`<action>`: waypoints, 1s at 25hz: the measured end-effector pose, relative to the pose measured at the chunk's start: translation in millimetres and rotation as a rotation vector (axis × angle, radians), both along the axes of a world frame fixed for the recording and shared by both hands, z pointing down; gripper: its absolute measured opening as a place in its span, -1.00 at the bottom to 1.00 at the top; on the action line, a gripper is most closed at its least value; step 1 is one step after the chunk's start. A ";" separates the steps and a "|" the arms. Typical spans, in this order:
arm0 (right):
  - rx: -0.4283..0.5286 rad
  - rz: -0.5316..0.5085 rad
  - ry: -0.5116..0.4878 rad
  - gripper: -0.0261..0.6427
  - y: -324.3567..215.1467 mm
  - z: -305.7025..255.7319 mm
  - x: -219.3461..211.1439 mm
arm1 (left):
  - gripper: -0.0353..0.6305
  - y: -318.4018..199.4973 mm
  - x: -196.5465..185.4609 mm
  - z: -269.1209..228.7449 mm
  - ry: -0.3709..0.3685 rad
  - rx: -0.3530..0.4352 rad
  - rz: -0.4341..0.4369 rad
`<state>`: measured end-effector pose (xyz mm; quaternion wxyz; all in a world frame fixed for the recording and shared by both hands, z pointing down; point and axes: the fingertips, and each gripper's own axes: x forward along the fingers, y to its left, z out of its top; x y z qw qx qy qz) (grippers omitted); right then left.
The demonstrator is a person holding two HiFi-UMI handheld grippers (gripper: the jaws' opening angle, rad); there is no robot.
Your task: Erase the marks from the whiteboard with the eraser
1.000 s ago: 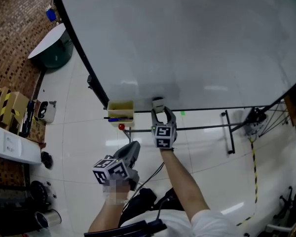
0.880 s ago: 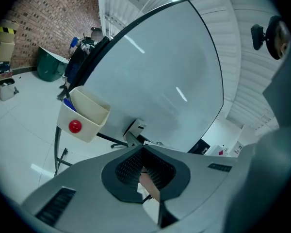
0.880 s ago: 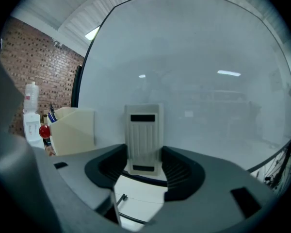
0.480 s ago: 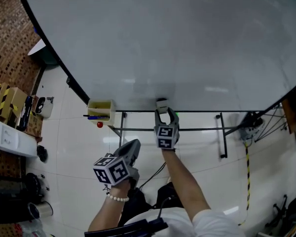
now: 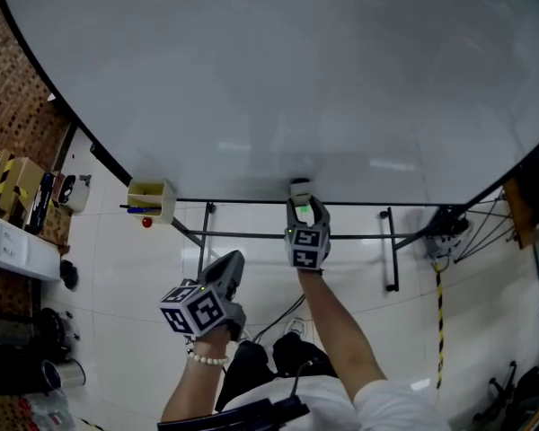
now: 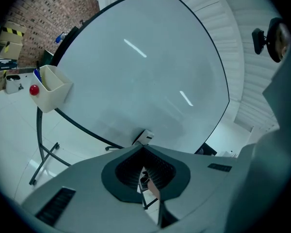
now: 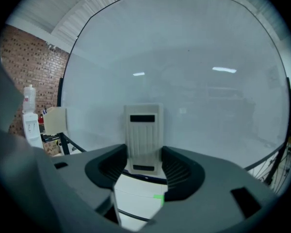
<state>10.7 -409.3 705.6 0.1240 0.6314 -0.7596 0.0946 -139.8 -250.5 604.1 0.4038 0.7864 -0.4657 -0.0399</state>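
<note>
Eraser sits against the whiteboard near its bottom edge, clamped between the right gripper's jaws; the left gripper, jaws together and empty, hangs lower, apart from the board.

Glossy white tile floor bearing the black stand of the whiteboard, cardboard box with striped tape and long white case sitting along its left edge
</note>
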 end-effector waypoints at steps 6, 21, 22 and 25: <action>-0.006 0.057 0.011 -0.16 5.0 2.1 55.6 | -0.92 0.0 30.2 9.7 -0.015 -0.022 0.055; -0.035 0.208 0.010 -0.17 19.6 19.9 244.9 | -0.92 3.4 135.3 21.8 -0.045 -0.023 0.162; -0.040 0.214 0.005 -0.17 20.4 20.5 261.3 | -0.92 2.8 148.2 22.7 -0.042 -0.027 0.159; -0.048 0.209 0.013 -0.17 22.4 19.5 308.5 | -0.92 4.5 193.1 24.9 -0.029 -0.039 0.158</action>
